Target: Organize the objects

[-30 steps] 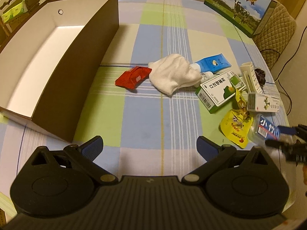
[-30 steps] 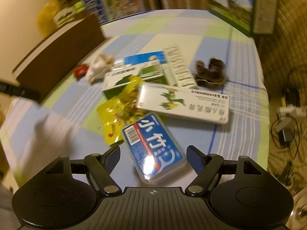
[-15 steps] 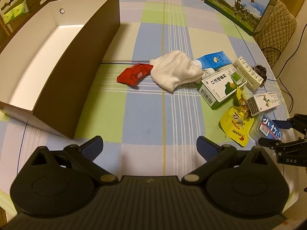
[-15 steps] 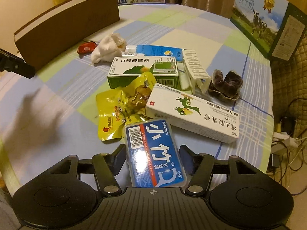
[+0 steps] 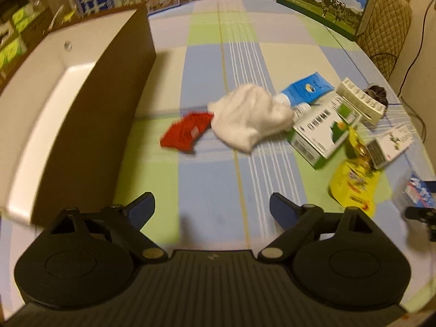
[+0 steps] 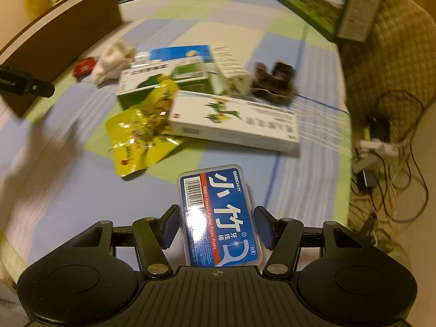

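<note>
the floss pick case (image 6: 218, 215) is clamped across its long sides by the right gripper (image 6: 216, 227); probably light, rigid, slick. the left gripper (image 5: 212, 207) is held wide open, empty.

The left hand-held gripper (image 5: 212, 207) hangs above the counter (image 5: 212, 190) with its 2 blue-padded fingers (image 5: 141, 207) spread wide and nothing between them. The right hand-held gripper (image 6: 217, 224) has its jaws drawn in, each pad pressed against a long side of the blue floss-pick case (image 6: 218, 212), which sits lengthwise between the 2 fingers (image 6: 170, 224), its far end projecting beyond the tips.
</note>
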### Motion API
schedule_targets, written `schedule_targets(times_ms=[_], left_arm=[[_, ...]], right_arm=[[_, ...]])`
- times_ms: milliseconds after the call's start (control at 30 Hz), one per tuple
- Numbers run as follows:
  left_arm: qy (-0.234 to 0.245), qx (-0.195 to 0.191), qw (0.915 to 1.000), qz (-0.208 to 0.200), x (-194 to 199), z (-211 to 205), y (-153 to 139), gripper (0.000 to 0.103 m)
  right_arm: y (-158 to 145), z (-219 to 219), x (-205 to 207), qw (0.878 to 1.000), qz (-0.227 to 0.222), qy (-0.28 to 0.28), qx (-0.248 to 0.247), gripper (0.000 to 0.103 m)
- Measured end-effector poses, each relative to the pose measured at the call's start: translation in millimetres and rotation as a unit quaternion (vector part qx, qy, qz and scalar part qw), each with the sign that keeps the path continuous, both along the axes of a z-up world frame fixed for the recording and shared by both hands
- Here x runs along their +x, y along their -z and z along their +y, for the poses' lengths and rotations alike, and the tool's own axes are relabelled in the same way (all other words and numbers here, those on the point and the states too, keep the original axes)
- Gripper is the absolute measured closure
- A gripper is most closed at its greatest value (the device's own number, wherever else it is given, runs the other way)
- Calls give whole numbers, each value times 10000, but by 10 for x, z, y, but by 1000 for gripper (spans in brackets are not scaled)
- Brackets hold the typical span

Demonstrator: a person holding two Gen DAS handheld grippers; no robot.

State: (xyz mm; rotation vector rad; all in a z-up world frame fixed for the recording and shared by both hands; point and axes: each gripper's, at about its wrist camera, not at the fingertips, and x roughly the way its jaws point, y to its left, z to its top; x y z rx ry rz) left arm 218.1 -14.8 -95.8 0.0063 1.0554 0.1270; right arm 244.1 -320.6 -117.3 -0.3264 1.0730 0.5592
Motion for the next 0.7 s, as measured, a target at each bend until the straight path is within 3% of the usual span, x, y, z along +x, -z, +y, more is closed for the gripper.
schedule_targets(times_ms=[100, 167, 267, 433, 700], left_arm=[[176, 187, 9997, 1, 221, 16, 19, 27], [238, 259, 9993, 126, 391, 37, 47, 39], [335, 433, 9983, 191, 623, 52, 88, 44], [394, 601, 9956, 593, 900, 87, 268, 66], [505, 778, 9920, 856, 1137, 121, 474, 66]], right_arm=[[-12, -75, 27, 9999, -2, 146, 3, 47], [-17, -109, 40, 9998, -4, 207, 26, 47], [-23, -149, 56, 9996, -11, 287, 40, 47], [-32, -184, 74, 9993, 5, 368, 93, 47], [-32, -208, 85, 9990, 19, 419, 143, 47]])
